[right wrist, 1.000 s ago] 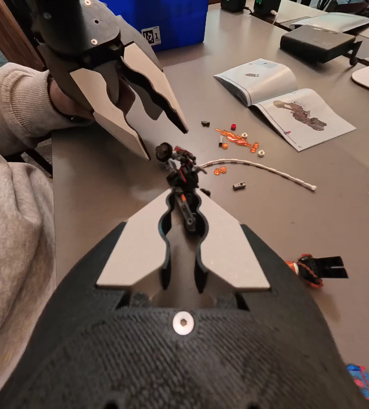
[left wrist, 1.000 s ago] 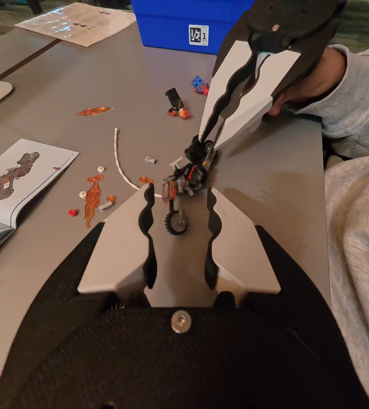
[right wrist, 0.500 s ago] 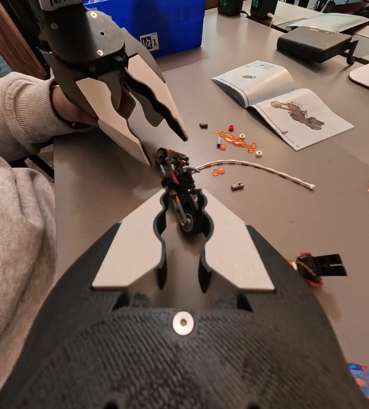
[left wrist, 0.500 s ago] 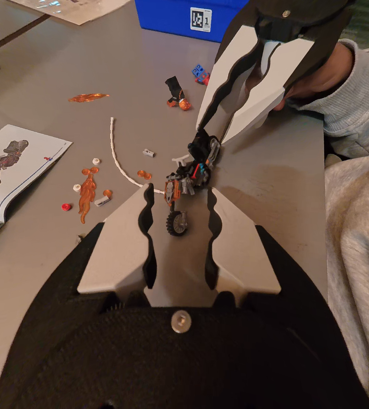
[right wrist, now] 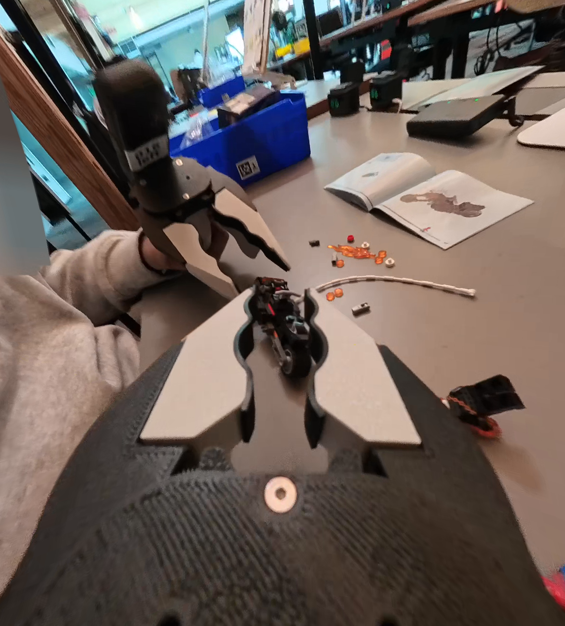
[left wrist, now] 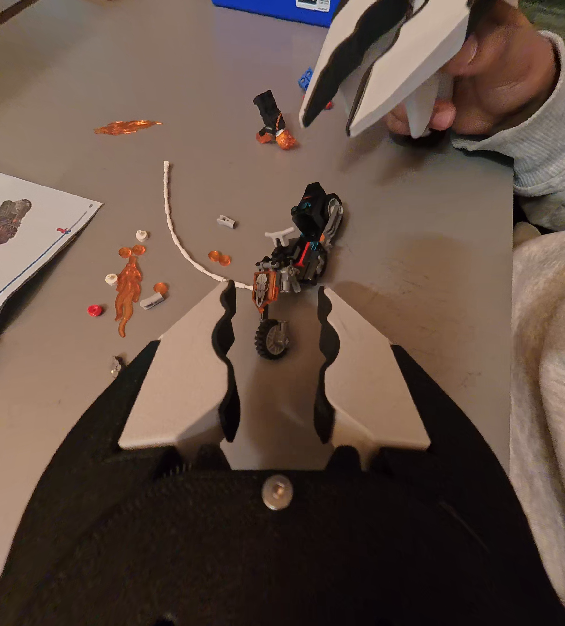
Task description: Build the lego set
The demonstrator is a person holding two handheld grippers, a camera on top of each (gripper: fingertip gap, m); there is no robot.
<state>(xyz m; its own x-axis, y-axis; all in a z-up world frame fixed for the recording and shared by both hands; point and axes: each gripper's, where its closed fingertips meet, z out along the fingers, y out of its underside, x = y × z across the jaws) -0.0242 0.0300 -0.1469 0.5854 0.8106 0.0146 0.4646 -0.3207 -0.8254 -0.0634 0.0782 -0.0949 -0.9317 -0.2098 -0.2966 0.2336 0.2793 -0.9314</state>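
Note:
The black lego motorcycle (left wrist: 301, 261) with an orange skull shield rests on the grey table (left wrist: 409, 305). Its front wheel lies between the fingers of my left gripper (left wrist: 276, 289), which is open and does not touch it. My right gripper (left wrist: 326, 127) hangs open and empty above and beyond the bike's rear wheel. In the right wrist view the bike (right wrist: 279, 321) shows between the open fingers of my right gripper (right wrist: 279, 294), down on the table. My left gripper (right wrist: 262, 282) hovers just past it.
A white chain (left wrist: 176, 233), orange flame pieces (left wrist: 128, 288), small studs and a black minifigure (left wrist: 272, 122) lie left of the bike. An open instruction booklet (left wrist: 20, 237) is at far left and a blue bin (right wrist: 257, 142) at the back. The table edge (left wrist: 511, 305) is close on the right. Spacing between my two grippers at the tips: around 9 cm.
My right gripper has let go of the motorcycle's rear end, opened and lifted away. The bike now sits on the table. My left gripper has stayed open around the front wheel.

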